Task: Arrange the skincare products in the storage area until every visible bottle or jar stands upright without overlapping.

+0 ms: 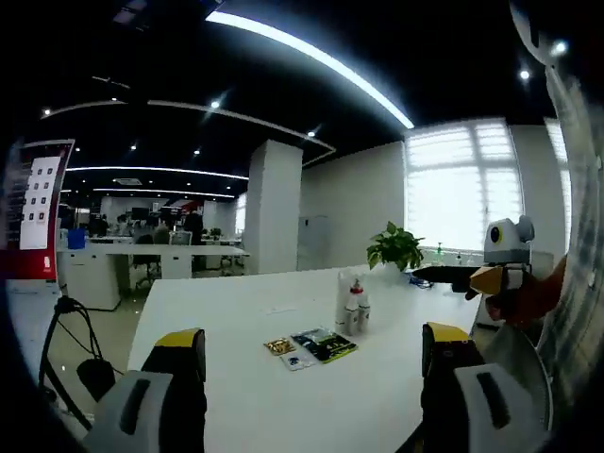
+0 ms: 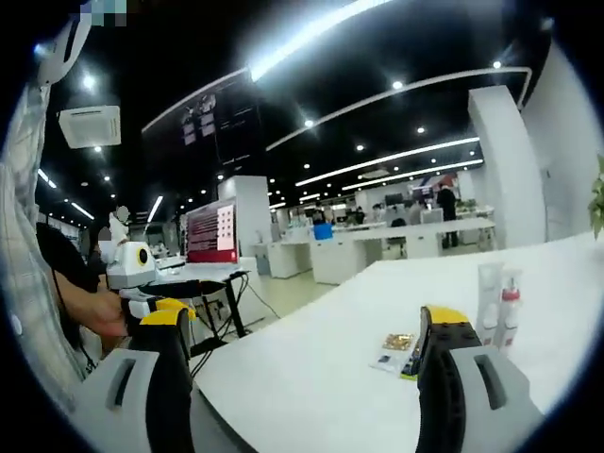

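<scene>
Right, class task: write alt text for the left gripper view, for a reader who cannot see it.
The left gripper, jaws apart and holding nothing, is raised over a white table in an open-plan office. Ahead stand a few small white bottles close together, with flat sachets lying in front of them. A potted plant sits at the far edge, and the right gripper enters from the right.

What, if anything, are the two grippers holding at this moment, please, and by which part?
Nothing is held. The left gripper and the right gripper are both open and empty, short of the bottles on the white table.
</scene>
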A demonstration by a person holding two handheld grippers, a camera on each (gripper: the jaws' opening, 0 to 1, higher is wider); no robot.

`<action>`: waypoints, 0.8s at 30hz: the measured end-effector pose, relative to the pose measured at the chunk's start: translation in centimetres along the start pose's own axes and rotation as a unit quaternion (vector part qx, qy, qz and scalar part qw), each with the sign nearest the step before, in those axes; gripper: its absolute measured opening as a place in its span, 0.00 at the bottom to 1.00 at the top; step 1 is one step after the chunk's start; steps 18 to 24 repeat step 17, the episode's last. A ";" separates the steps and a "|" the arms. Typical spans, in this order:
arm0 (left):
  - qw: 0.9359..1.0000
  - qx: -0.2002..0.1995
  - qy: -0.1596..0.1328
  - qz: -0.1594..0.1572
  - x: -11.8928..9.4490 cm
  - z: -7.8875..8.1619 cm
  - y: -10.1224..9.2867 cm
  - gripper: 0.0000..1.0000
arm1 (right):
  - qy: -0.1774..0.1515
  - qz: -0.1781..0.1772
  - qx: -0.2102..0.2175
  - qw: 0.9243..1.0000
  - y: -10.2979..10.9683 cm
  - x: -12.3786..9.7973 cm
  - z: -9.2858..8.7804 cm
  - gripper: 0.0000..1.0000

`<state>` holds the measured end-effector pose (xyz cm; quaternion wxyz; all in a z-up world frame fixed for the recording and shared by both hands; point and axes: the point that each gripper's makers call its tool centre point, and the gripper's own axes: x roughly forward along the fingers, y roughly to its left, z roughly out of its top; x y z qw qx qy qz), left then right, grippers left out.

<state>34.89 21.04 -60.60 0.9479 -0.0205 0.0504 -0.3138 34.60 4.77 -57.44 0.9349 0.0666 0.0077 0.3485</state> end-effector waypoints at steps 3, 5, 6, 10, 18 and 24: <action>1.000 0.004 -0.014 -0.015 0.0 0.2 -1.0 1.00 | 0.007 -0.002 -0.004 1.000 -0.6 0.3 -0.5 0.99; 1.000 0.005 -0.010 -0.018 0.1 0.0 -1.3 1.00 | 0.007 -0.002 -0.007 1.000 -0.7 0.5 -0.8 0.99; 1.000 0.003 -0.003 -0.016 0.2 -0.5 -1.2 1.00 | 0.006 -0.001 -0.009 1.000 -0.7 0.6 -0.9 0.99; 0.999 0.038 0.019 -0.005 0.9 -1.7 -1.1 1.00 | 0.020 0.006 -0.009 1.000 -0.5 1.0 -2.1 0.99; 0.999 0.046 0.010 -0.001 1.1 -1.7 -1.7 1.00 | 0.045 -0.021 -0.070 0.996 -1.1 1.3 -3.8 0.99; 0.999 0.046 0.010 -0.001 1.1 -1.7 -1.7 1.00 | 0.045 -0.021 -0.070 0.996 -1.1 1.3 -3.8 0.99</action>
